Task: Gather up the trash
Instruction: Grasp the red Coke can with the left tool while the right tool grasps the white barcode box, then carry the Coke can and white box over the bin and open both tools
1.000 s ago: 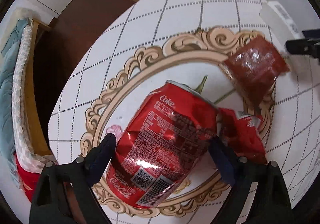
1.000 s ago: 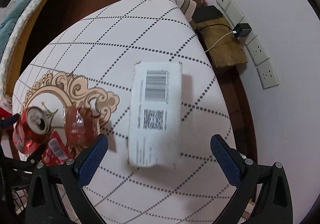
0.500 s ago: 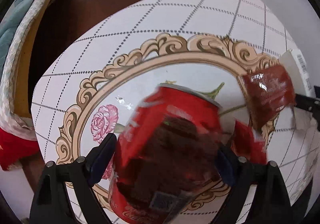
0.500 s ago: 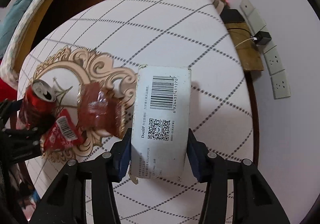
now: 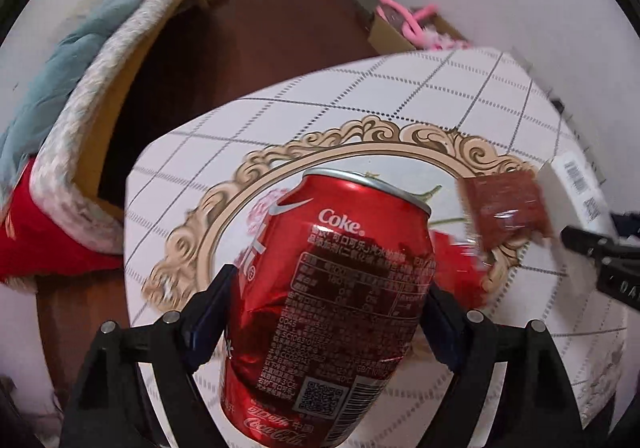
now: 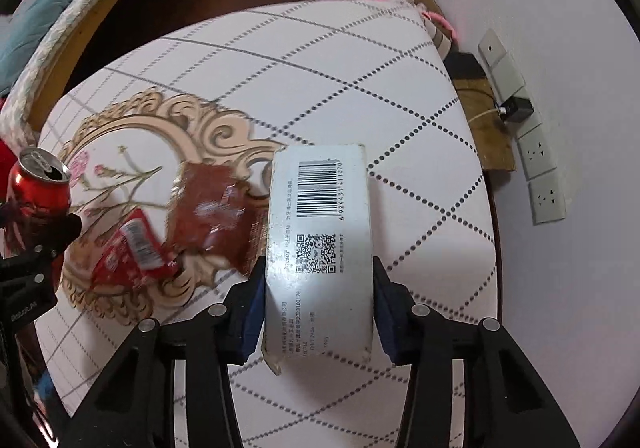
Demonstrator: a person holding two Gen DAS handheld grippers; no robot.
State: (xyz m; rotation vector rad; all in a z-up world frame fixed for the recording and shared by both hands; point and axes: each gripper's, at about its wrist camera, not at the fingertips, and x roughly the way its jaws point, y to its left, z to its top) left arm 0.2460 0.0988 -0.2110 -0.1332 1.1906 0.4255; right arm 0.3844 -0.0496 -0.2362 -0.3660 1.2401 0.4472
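A dented red Coke can [image 5: 340, 308] hangs above the patterned table [image 5: 360, 108], and my left gripper [image 5: 328, 294] is shut on its sides. In the right wrist view the can [image 6: 38, 184] shows at the far left. My right gripper [image 6: 318, 276] has its jaws closing on a white barcoded box [image 6: 320, 240]; both pads press its long sides and it is held over the table [image 6: 320, 68]. A dark red wrapper [image 6: 212, 212] and a bright red wrapper [image 6: 132, 256] lie on the table between the two grippers.
A bed with a teal blanket [image 5: 80, 68] stands left of the table across dark floor. A cardboard box with a pink toy [image 5: 404, 28] sits beyond the far edge. Wall sockets [image 6: 536, 156] and a wooden board with a charger [image 6: 488, 120] are on the right.
The left gripper has risen and rolled with the can, which now hangs upright off the table. The right jaws went from wide open around the white box to pressing on it.
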